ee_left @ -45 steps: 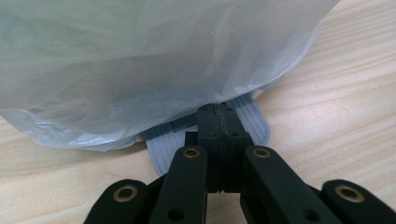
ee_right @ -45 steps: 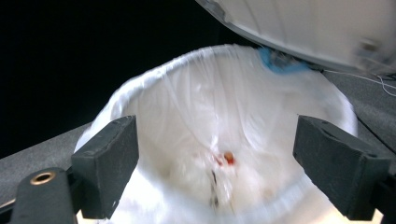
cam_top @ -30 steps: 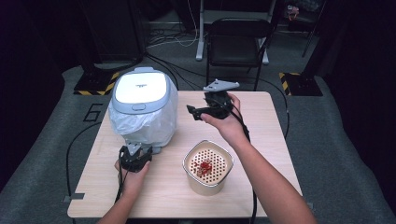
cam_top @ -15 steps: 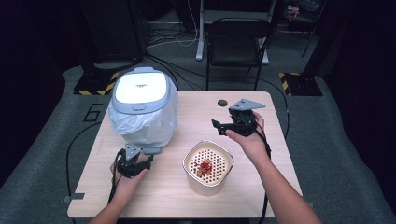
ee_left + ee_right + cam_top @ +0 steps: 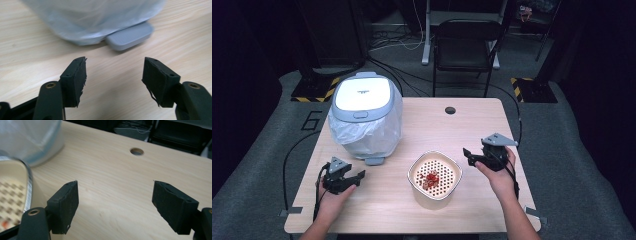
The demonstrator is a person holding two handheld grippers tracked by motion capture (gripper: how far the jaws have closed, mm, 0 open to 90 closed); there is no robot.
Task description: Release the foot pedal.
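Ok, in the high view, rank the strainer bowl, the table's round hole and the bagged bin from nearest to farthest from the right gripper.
From the right gripper, whose jaws stand open:
1. Strainer bowl, just to its left, at the table's near side.
2. Round hole, beyond it near the far edge.
3. Bagged bin, across the table at far left.

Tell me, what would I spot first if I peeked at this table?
Probably the big white bin with its plastic bag, standing at the back left of the table. Next, the round cream basket near the front, full of holes with something red inside. On each side a hand holds a black gripper, left gripper and right gripper, both open and holding nothing.
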